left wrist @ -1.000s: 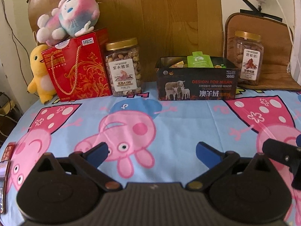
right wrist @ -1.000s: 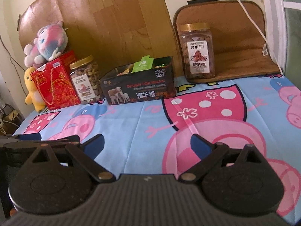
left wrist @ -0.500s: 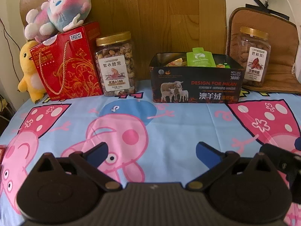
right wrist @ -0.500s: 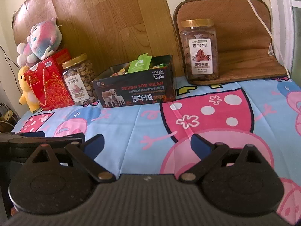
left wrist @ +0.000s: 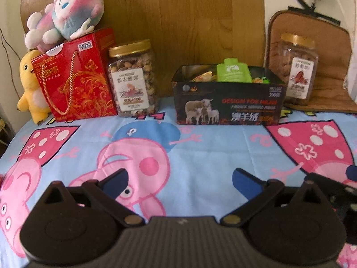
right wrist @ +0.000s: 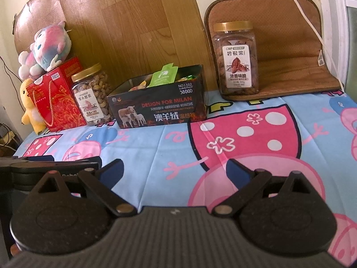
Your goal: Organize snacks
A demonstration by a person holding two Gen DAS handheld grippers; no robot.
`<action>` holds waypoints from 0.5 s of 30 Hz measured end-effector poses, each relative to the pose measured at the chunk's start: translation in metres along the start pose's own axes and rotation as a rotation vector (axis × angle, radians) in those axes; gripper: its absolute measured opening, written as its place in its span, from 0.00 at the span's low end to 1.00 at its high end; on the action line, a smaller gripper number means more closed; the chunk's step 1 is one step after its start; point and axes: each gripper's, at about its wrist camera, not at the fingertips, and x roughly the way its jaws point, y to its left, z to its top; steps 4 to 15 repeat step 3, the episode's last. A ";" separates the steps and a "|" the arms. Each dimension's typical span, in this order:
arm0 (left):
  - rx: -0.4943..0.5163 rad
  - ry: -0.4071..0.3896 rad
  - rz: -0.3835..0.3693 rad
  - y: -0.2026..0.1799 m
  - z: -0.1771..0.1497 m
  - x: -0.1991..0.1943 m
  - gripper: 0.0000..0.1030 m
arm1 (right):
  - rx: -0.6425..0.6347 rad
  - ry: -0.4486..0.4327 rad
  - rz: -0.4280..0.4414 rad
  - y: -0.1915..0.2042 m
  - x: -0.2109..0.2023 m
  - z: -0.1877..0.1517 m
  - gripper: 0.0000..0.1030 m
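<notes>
A dark open box (left wrist: 227,106) with a sheep picture stands at the back of the table, with snack packets in it, among them a green pouch (left wrist: 233,72). It also shows in the right wrist view (right wrist: 156,109), with the pouch (right wrist: 165,76). A nut jar with a gold lid (left wrist: 132,78) stands left of the box, and a second jar (left wrist: 296,69) stands to its right. My left gripper (left wrist: 178,178) is open and empty above the cloth, well short of the box. My right gripper (right wrist: 174,169) is open and empty too.
A red gift bag (left wrist: 75,78) with a plush toy (left wrist: 67,15) on top and a yellow plush duck (left wrist: 31,87) stand at the back left. A brown cushion (right wrist: 283,44) leans behind the right jar. The tablecloth (left wrist: 200,151) is a cartoon pig print.
Both grippers have drifted slightly forward and the views have shifted a little; the box and jars look a bit nearer. Nothing was picked up or let go.
</notes>
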 end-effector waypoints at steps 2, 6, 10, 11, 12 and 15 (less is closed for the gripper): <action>0.014 -0.025 -0.015 -0.001 0.000 -0.004 1.00 | -0.002 -0.003 -0.001 0.001 -0.001 0.000 0.97; 0.020 -0.035 -0.027 -0.002 0.000 -0.006 1.00 | -0.006 -0.008 -0.004 0.001 -0.003 -0.001 0.97; 0.020 -0.035 -0.027 -0.002 0.000 -0.006 1.00 | -0.006 -0.008 -0.004 0.001 -0.003 -0.001 0.97; 0.020 -0.035 -0.027 -0.002 0.000 -0.006 1.00 | -0.006 -0.008 -0.004 0.001 -0.003 -0.001 0.97; 0.020 -0.035 -0.027 -0.002 0.000 -0.006 1.00 | -0.006 -0.008 -0.004 0.001 -0.003 -0.001 0.97; 0.020 -0.035 -0.027 -0.002 0.000 -0.006 1.00 | -0.006 -0.008 -0.004 0.001 -0.003 -0.001 0.97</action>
